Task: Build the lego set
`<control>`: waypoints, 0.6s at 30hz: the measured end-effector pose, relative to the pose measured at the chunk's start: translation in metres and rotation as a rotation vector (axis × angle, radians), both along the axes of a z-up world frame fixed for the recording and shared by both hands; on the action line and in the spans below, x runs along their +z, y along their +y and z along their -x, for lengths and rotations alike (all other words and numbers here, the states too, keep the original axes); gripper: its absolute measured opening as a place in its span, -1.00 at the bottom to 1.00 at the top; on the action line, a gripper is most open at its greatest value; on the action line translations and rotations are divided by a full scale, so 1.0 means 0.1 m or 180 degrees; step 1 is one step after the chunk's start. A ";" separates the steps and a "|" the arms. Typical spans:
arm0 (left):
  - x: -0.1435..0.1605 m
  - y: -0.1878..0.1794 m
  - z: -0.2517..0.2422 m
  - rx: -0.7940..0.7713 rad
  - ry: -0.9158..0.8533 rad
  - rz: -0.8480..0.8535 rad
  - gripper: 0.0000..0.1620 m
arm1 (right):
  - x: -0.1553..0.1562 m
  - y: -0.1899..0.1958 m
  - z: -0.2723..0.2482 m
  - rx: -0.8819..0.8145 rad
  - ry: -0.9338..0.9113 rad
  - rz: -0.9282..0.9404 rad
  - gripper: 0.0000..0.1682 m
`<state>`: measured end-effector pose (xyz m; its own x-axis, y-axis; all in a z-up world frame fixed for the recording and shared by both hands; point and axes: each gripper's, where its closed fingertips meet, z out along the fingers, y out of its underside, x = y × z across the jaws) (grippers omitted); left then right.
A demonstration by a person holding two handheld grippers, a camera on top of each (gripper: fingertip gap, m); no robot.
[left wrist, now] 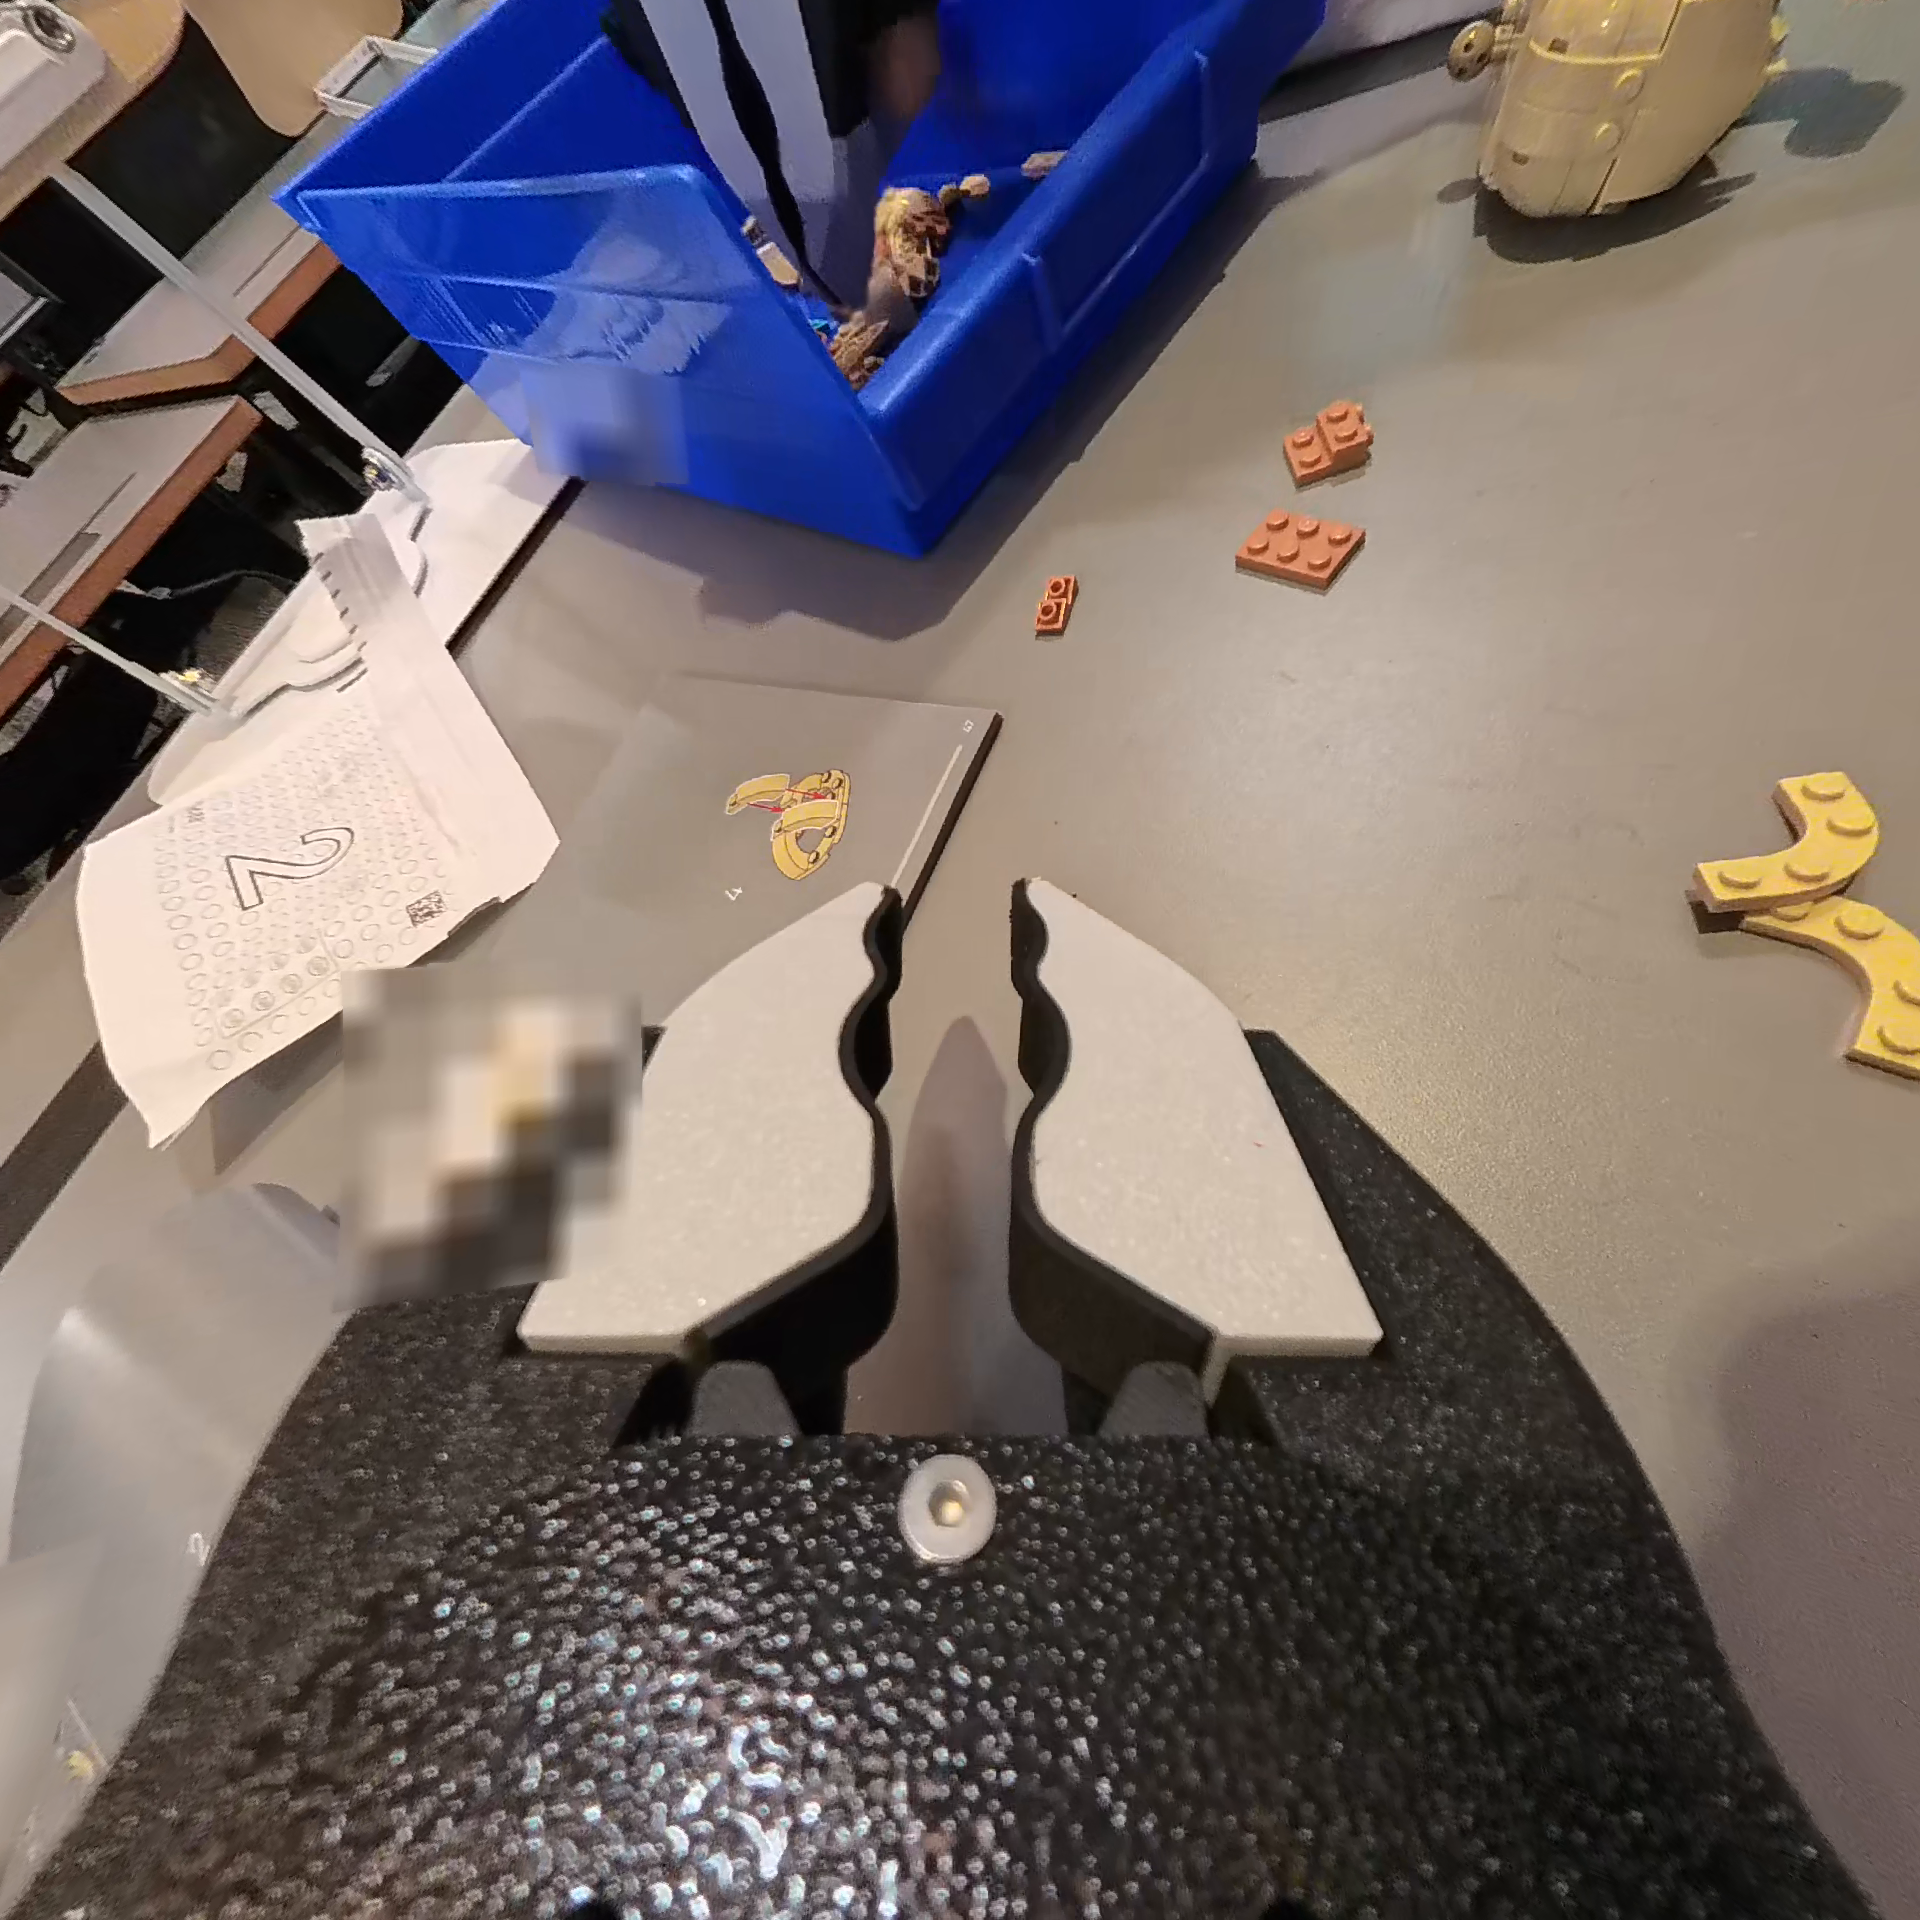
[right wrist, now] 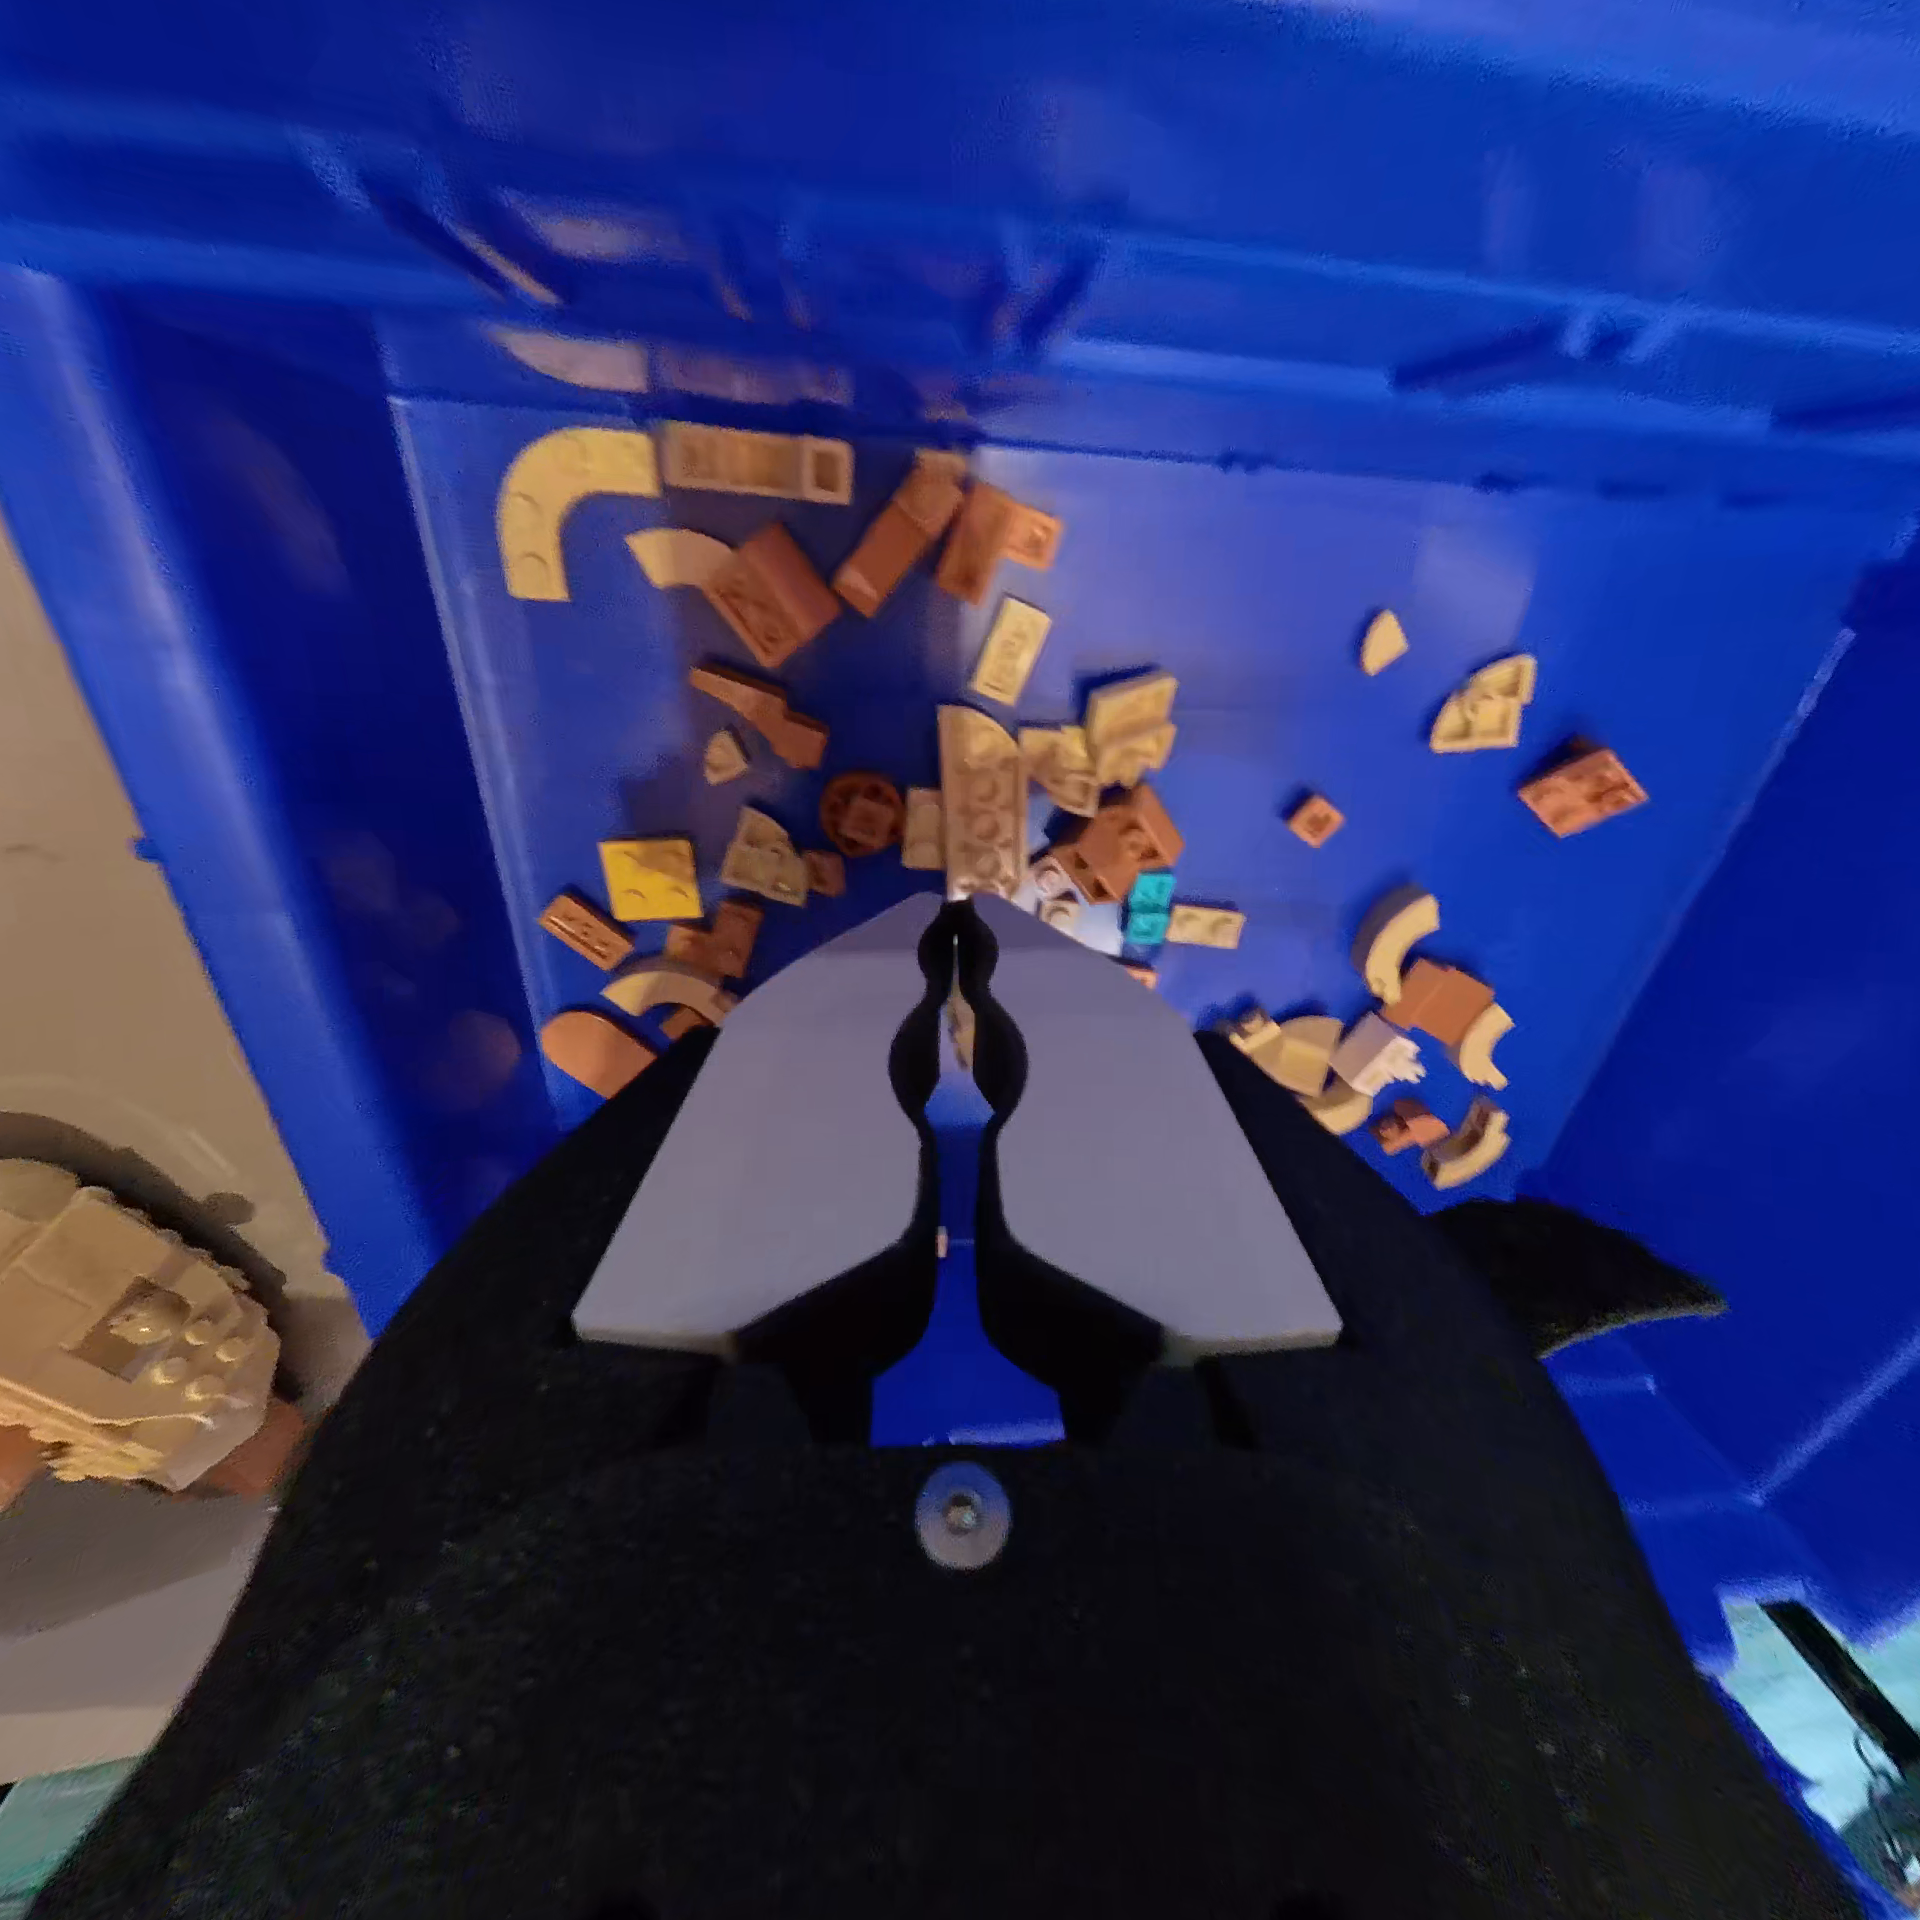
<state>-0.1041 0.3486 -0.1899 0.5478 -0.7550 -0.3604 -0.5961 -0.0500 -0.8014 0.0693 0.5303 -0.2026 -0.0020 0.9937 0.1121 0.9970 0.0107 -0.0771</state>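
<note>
Blue bin [right wrist: 1351,540] — loose bricks; right gripper [right wrist: 961,914] pinches tan plate [right wrist: 982,800].

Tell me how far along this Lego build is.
Done: a tan model stands assembled; two tan curved plates are joined. In hand: right tongs pinch a tan plate inside the blue bin; left tongs open, empty. Left: brown plates and bin pieces.

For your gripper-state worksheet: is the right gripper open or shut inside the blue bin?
Shut. The right gripper has its fingertips pinched on the end of a tan plate above the blue bin floor.
</note>
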 end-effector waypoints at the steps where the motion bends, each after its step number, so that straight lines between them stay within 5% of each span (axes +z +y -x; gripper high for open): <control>1: 0.00 0.00 0.00 -0.0001 0.0003 0.0000 -0.76 | 0.01 0.03 -0.02 -0.0022 -0.0022 -0.0038 -1.00; 11: 0.00 0.00 0.00 -0.0004 0.0003 -0.0001 -0.76 | -0.14 -0.18 0.11 0.0144 0.0057 0.0324 -0.82; 18: 0.00 0.00 0.00 -0.0007 0.0005 -0.0004 -0.76 | -0.15 -0.17 0.12 0.0143 0.0074 0.0326 -0.94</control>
<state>-0.1038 0.3482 -0.1899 0.5456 -0.7558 -0.3621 -0.5974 -0.0477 -0.8005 0.0572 0.5137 -0.2174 -0.0452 0.9989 0.0103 0.9936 0.0461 -0.1031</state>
